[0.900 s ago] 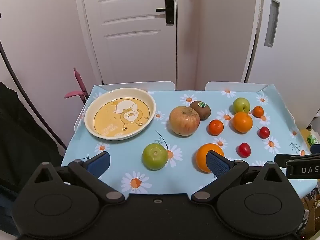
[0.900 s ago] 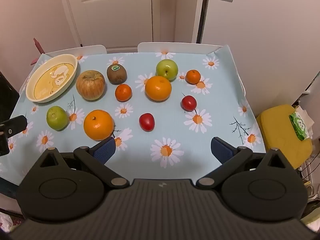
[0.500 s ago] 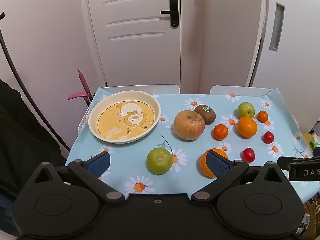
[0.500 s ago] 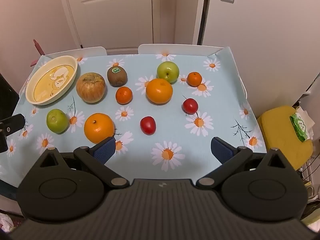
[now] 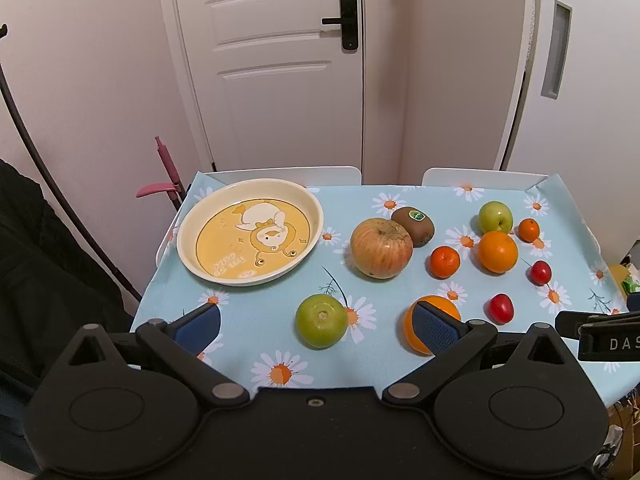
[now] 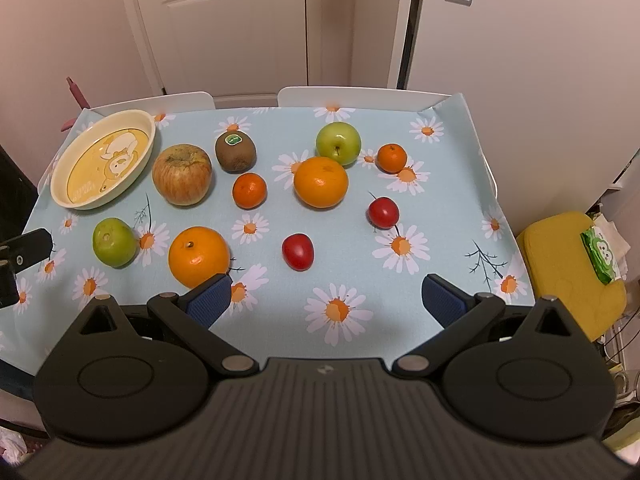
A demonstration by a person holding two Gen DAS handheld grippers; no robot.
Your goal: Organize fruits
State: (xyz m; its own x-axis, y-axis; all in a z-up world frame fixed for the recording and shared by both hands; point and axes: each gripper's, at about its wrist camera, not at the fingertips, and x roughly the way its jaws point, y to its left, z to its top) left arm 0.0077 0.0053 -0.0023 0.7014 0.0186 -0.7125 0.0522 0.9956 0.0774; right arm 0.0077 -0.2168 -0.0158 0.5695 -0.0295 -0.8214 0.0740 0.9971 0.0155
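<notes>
Ten fruits loose on the daisy-print blue worktop [image 6: 448,208]: two large oranges, two small mandarins, two green apples, two red cherry tomatoes, one streaked red-yellow apple [image 6: 182,174], one brown fuzzy kiwi [image 6: 235,153] lying crosswise. Empty cream oval dish [image 6: 60,196] at far left corner. Left tongs [image 5: 316,326] and right tongs [image 6: 326,296] spread wide, pinching nothing.

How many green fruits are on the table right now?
2. One green fruit lies near the front left, below the plate; the other green fruit sits toward the back, just behind a large orange. None seems hidden.
</notes>
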